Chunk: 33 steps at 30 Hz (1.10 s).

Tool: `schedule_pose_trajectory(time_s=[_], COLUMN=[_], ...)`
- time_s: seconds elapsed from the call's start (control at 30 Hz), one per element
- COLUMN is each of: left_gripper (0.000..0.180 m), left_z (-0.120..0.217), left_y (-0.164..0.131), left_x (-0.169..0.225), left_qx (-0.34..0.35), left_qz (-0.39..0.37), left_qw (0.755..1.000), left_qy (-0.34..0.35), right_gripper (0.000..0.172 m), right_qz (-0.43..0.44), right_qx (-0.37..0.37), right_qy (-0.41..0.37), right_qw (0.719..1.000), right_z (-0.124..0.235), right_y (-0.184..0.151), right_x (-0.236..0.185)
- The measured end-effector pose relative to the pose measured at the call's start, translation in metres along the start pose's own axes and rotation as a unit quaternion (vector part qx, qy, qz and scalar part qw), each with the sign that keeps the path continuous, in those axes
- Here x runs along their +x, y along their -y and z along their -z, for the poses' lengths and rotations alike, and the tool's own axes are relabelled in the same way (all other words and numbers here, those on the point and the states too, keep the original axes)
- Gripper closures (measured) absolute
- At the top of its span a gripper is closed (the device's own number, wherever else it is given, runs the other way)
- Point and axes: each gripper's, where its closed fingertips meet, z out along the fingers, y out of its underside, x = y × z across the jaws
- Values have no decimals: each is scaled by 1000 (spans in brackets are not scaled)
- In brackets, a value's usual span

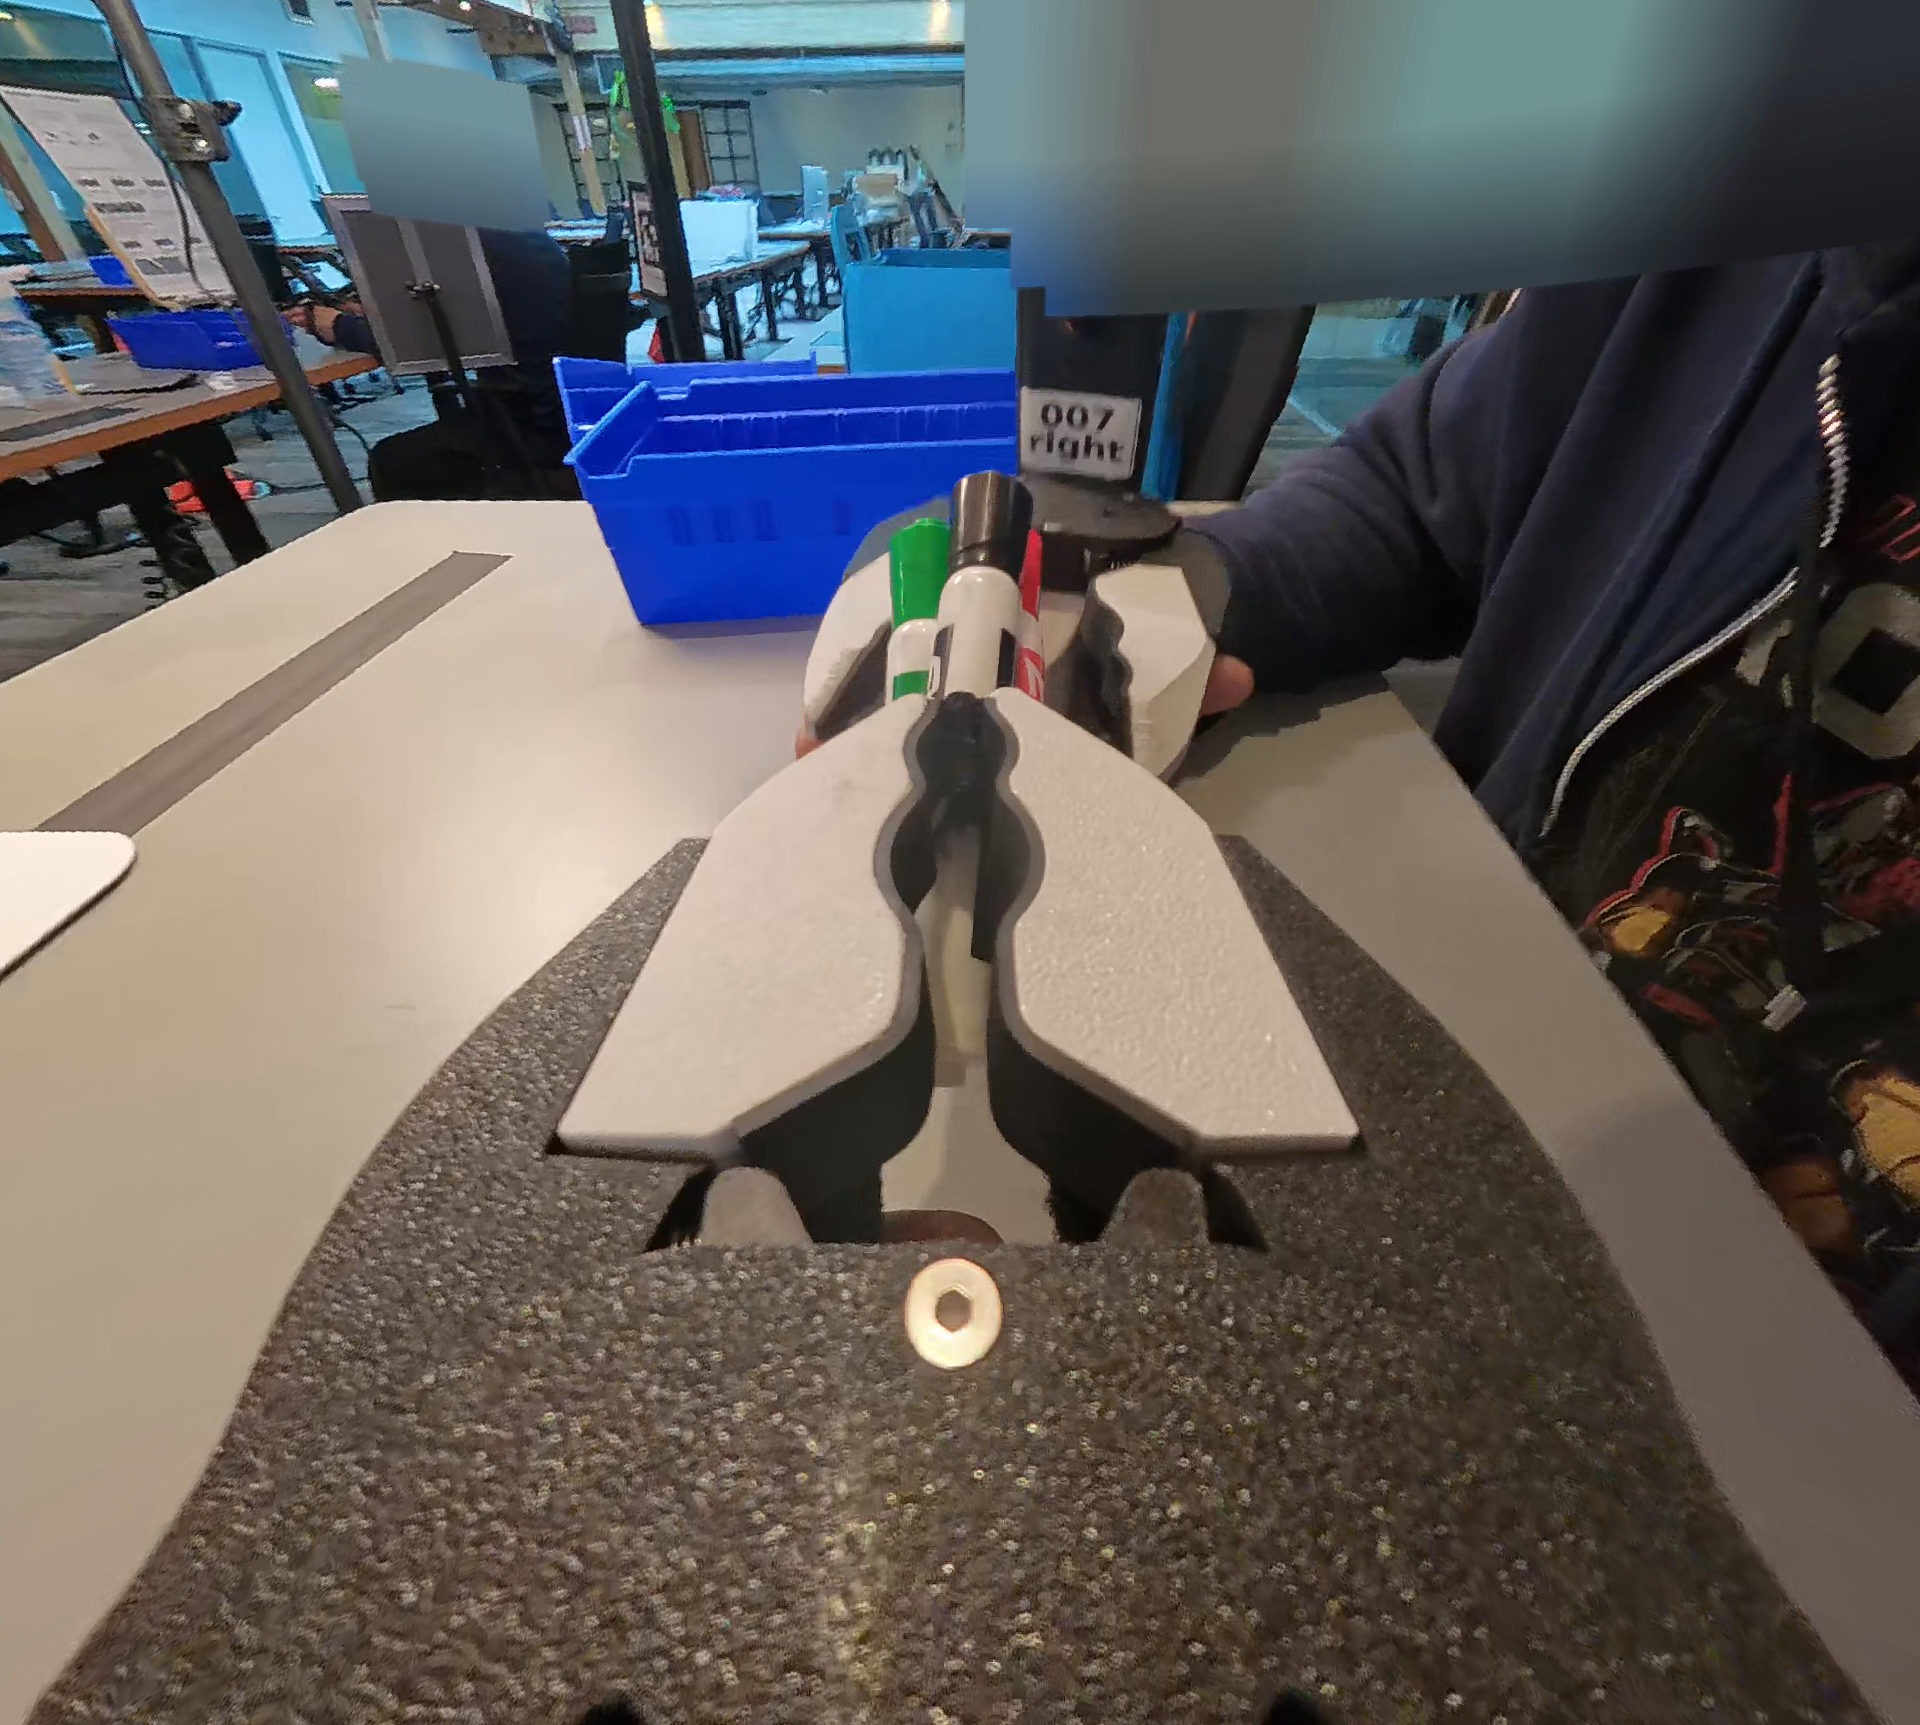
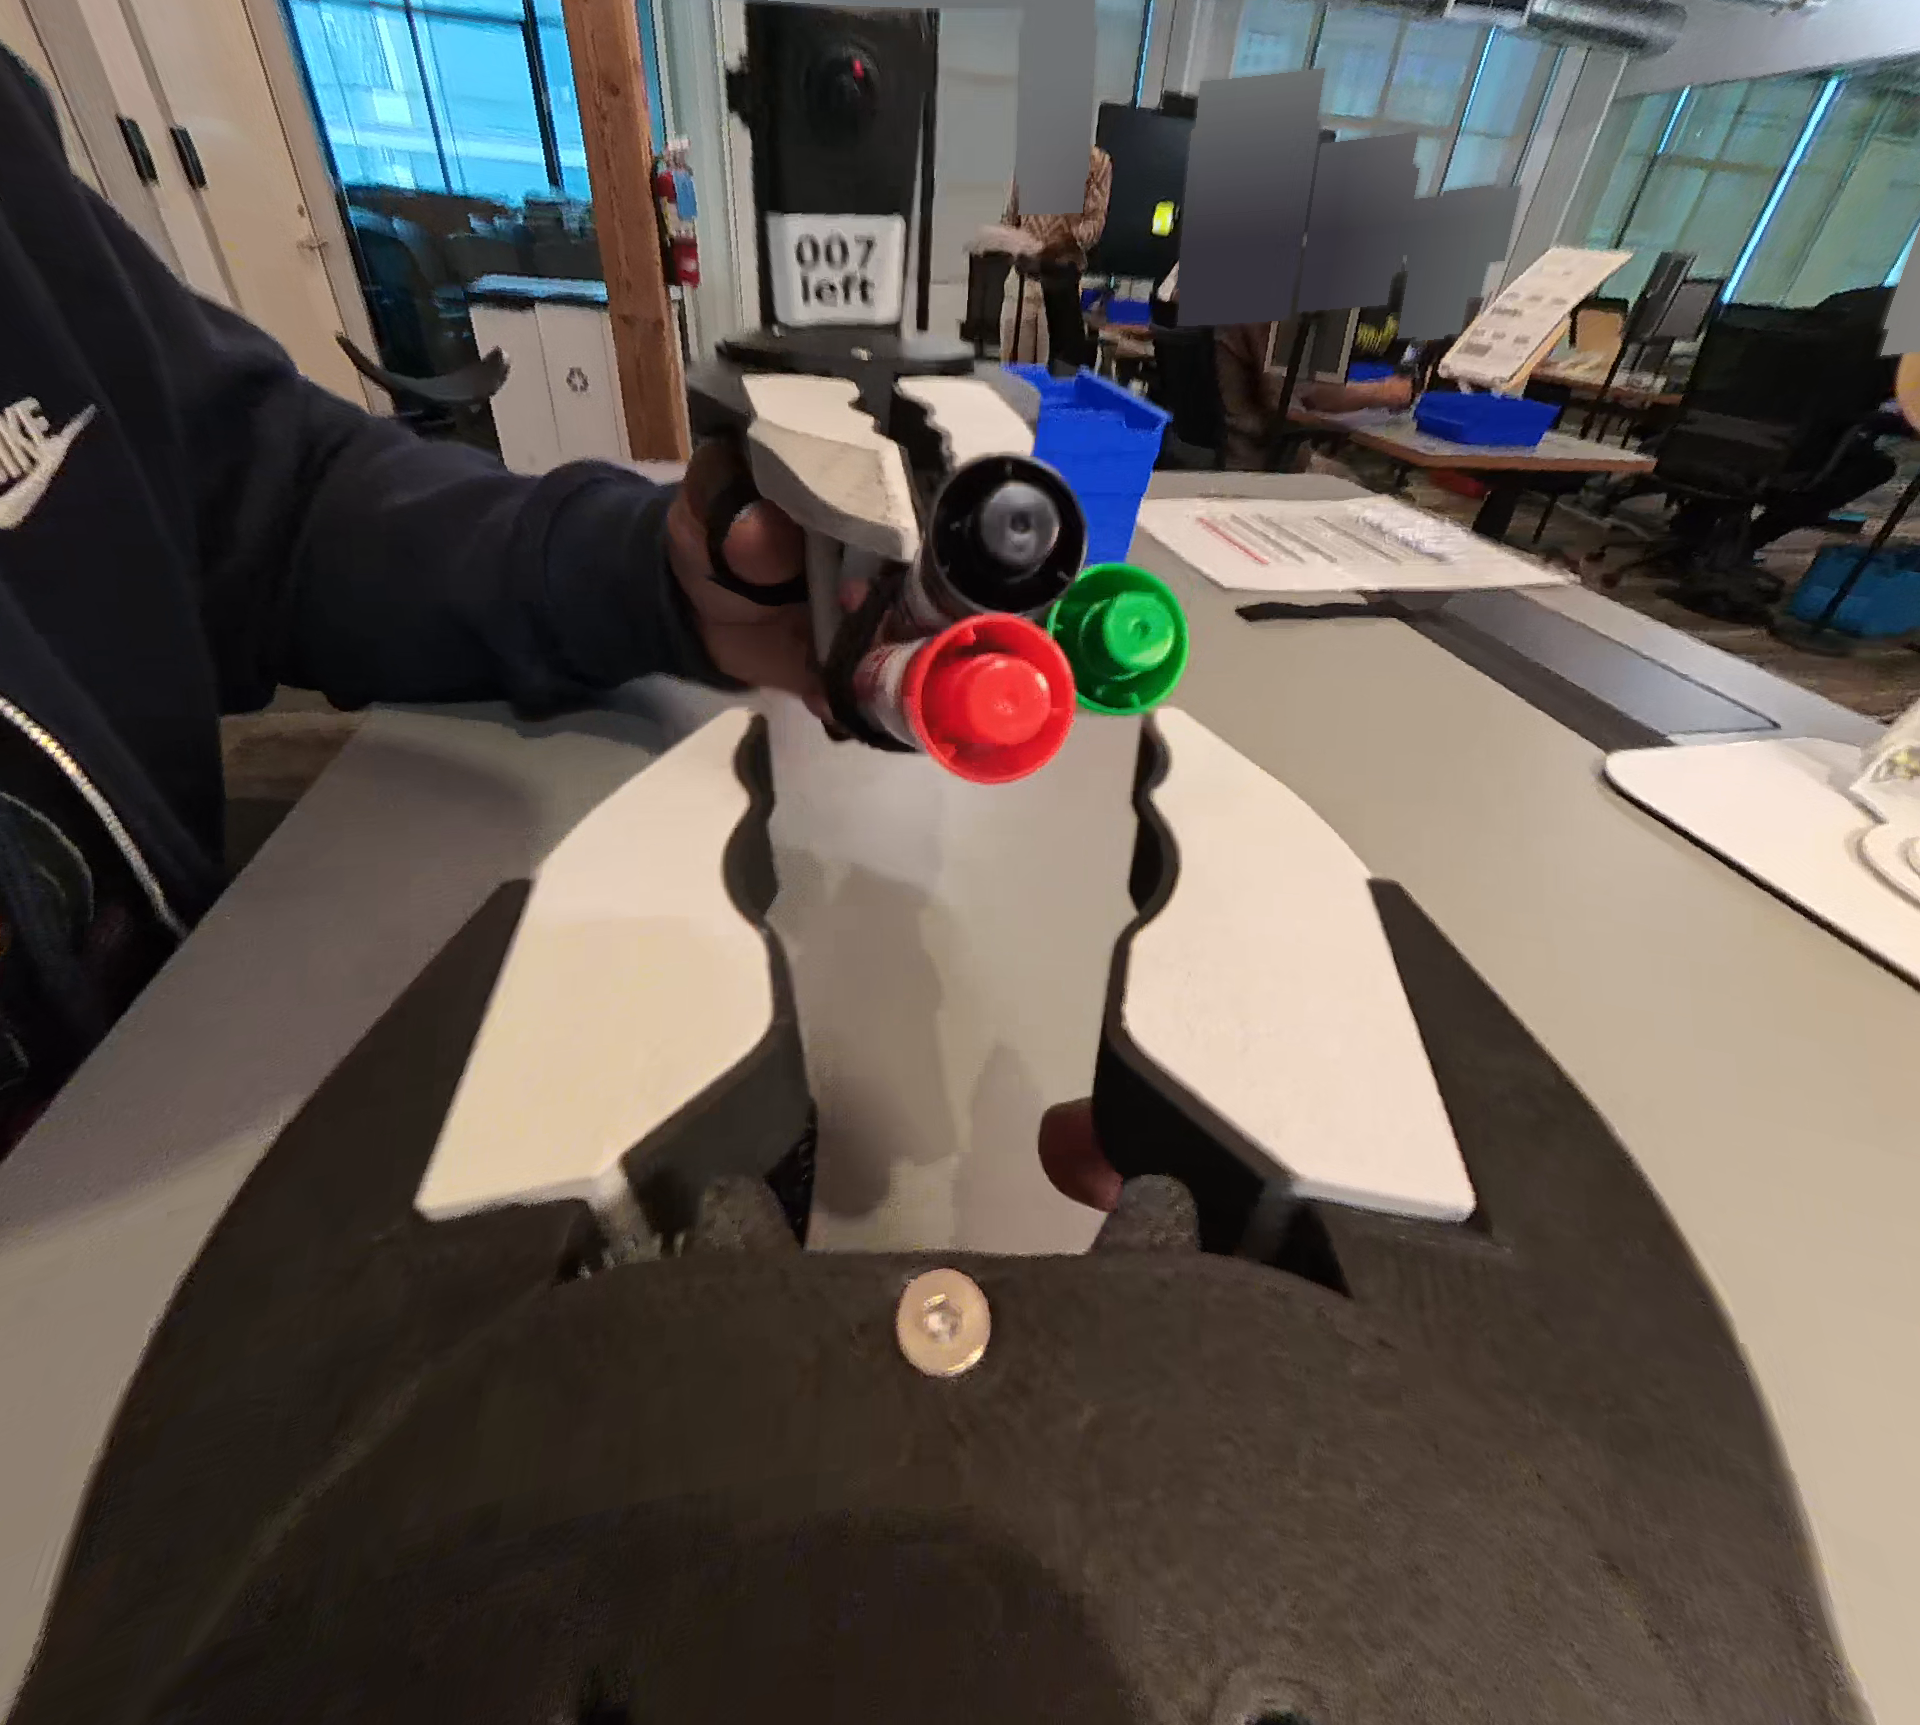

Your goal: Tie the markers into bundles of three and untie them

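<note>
At centre frame, the left gripper (image 1: 961, 719) pinches the black band (image 1: 958, 745) tied round three markers (image 2: 1023, 626), held above the grey table (image 2: 1455, 896). Their caps point at the right gripper (image 2: 951, 740), spread wide just below, touching nothing.

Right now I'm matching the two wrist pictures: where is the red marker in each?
Left wrist view: red marker, a sliver right of the black-capped marker, above centre.
Right wrist view: red marker cap-on, centre, below the black one.
Shared landmark: blue bin.
</note>
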Motion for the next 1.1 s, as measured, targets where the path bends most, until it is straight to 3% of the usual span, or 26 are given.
schedule_pose_trajectory(time_s=[0.13, 0.4, 0.53, 0.77, 1.1], left_gripper=[175, 174, 174, 174, 174], left_z=[-2, -15, -16, -18, -17], left_y=[-17, -51, -50, -51, -47], left_x=[-2, 4, 8, 17, 24], left_qx=[-81, -204, -202, -194, -145], left_qz=[-69, -161, -171, -177, -173], left_qw=[994, 965, 964, 965, 974], left_qy=[26, 38, 35, 17, -4], right_gripper=[92, 105, 116, 133, 141], right_qz=[52, 181, 193, 202, 173], right_qx=[-71, -200, -234, -212, -198], right_qy=[-30, -23, 6, 23, 43], right_qw=[996, 963, 953, 956, 964], right_z=[13, 1, -6, -16, -17], right_y=[-4, -20, -34, -33, -37], right_x=[15, 3, -8, -19, -23])
